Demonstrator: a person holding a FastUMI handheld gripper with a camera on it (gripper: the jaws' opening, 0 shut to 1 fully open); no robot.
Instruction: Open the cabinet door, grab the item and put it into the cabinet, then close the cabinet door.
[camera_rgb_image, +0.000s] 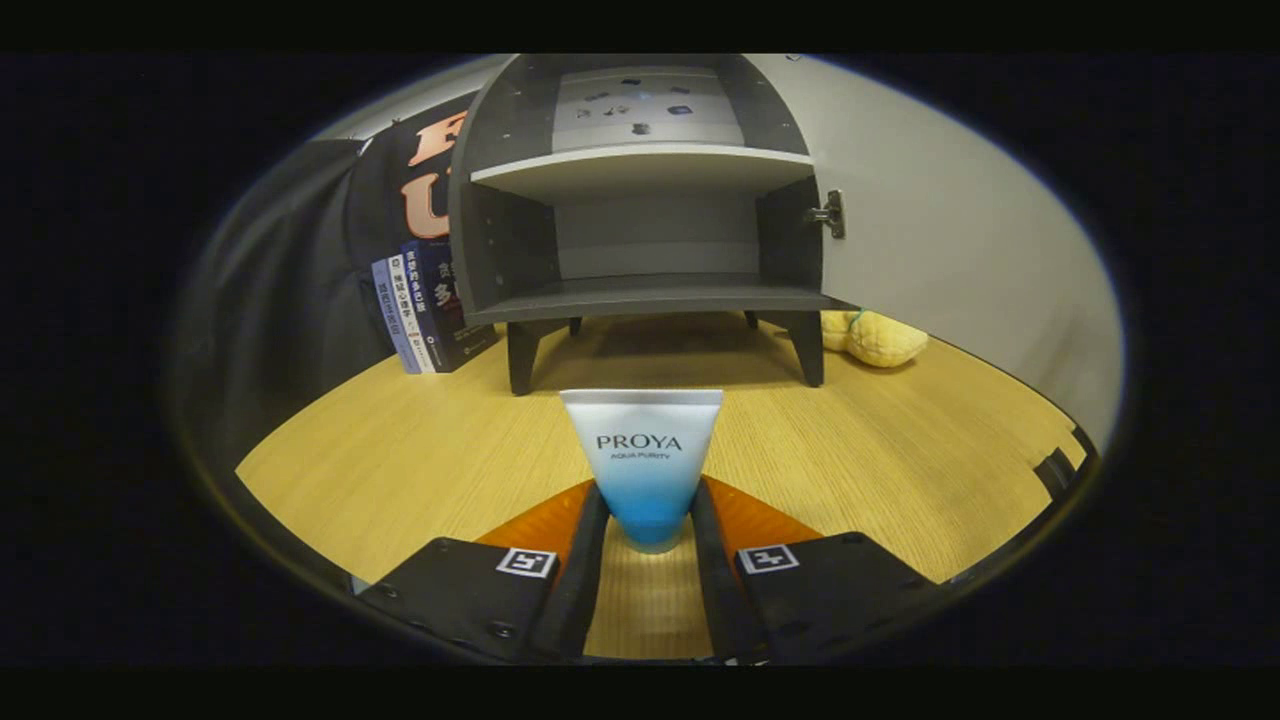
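Gripper view: the gripper (648, 520) has both fingers clamped on a soft, wedge-shaped cosmetic tube (642, 460), white fading to blue, cap down, flat crimped end up. Bare wood-grain table (400, 450) lies ahead. Beyond stands the matte grey cabinet (640, 230), door (950, 230) swung wide right, shelves bare. Books (425, 310) stand left; plush toy (880, 338) right.

My tool (648, 520) ends in two long, narrow fingers (585, 580), each mounted on a broad, blocky carrier with rounded corners. Each carrier bears a small square black-and-white marker tag near its inner edge, at about 11 and 1 o'clock of the mount. Small dark screws dot the left carrier.
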